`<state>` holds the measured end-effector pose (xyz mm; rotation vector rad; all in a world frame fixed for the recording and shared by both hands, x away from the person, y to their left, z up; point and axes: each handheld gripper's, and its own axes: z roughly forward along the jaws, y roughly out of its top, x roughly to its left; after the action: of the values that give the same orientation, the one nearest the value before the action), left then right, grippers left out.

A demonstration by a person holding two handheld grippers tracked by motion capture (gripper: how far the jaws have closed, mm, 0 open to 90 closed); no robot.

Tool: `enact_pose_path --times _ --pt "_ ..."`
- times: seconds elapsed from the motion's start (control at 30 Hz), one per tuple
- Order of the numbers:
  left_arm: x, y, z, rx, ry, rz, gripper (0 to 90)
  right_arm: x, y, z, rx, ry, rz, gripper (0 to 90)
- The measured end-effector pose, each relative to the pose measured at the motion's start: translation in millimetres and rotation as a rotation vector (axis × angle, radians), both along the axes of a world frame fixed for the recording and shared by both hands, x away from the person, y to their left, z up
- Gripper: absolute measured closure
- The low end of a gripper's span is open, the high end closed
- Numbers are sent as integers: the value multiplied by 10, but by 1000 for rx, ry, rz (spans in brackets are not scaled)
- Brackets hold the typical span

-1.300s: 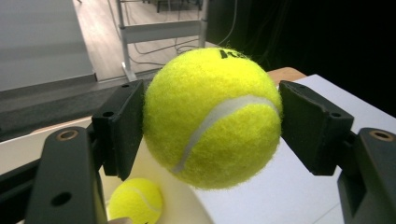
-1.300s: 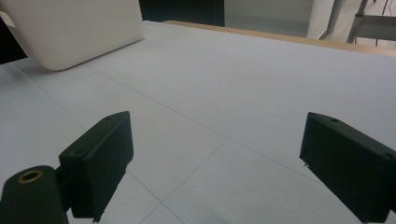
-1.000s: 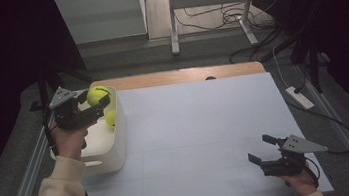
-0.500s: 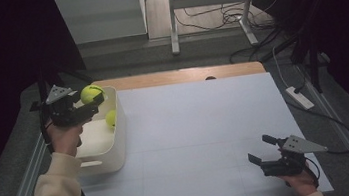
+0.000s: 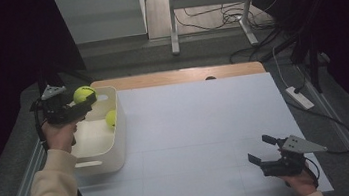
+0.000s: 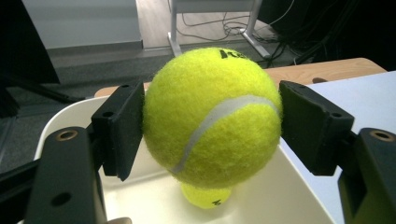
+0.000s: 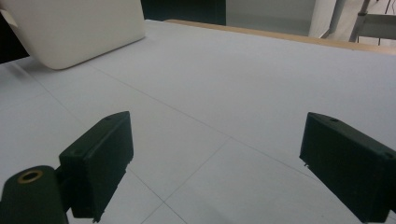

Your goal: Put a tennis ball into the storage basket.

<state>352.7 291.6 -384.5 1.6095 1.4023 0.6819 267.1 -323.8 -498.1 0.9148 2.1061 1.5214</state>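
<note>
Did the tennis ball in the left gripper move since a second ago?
Yes. The held tennis ball, clamped in the left gripper, has shifted left across the white bin, from beside its right wall toward its far left corner.

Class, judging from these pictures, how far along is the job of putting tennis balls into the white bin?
Done: one ball lies in the bin. In hand: the left tongs are shut on a second ball above the bin. Left: letting it go. The right tongs rest open on the table.
</note>
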Motion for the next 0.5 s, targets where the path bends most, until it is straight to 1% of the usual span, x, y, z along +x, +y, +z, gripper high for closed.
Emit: enact_pose_path --times 0.13,0.27,0.3,0.4,0.5 --pt "21 37 -23 14 25 11 272 -1 0 0 0 0 0 96" --pt "43 64 -47 20 48 22 271 1 1 -2 -2 3 1 96" --pt "43 64 -47 20 48 22 271 1 1 -2 -2 3 1 96" --pt "66 91 -72 7 68 34 271 0 0 -1 -2 0 0 96" --pt "82 106 -90 5 81 41 272 -1 -1 0 -1 0 -1 96"
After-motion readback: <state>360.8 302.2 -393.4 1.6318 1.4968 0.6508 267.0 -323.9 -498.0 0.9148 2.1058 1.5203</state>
